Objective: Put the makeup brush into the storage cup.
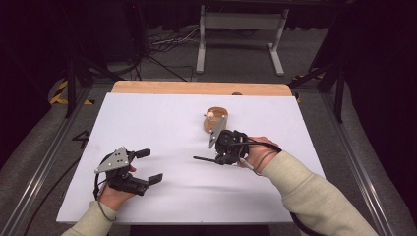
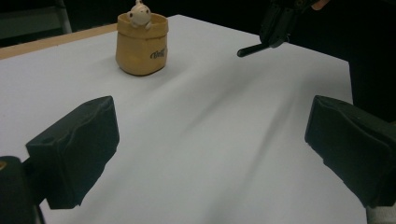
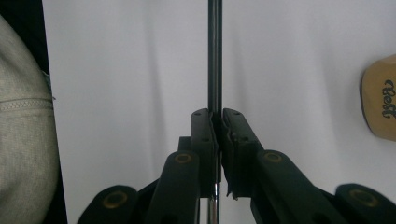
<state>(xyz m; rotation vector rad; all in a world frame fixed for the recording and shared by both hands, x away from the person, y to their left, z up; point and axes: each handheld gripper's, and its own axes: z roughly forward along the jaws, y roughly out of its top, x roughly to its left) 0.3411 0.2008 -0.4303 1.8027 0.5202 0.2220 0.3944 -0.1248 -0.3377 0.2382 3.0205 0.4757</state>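
Right gripper [image 1: 216, 158] clamped tight on thin black rod-shaped pen [image 3: 215, 56], held level just above white table [image 1: 147, 118] near tan pouch-shaped holder w/ small white figure [image 2: 141, 43], prob. for dropping in; left gripper [image 1: 147, 166] idle, jaws wide apart.

Pot [image 1: 216, 119] with figurine [image 1: 210, 116] in it stands far-centre on table [image 1: 147, 123], right gripper [image 1: 216, 157] clamping thin rod [image 1: 202, 159] just before it, left gripper [image 1: 147, 166] well apart at near left.
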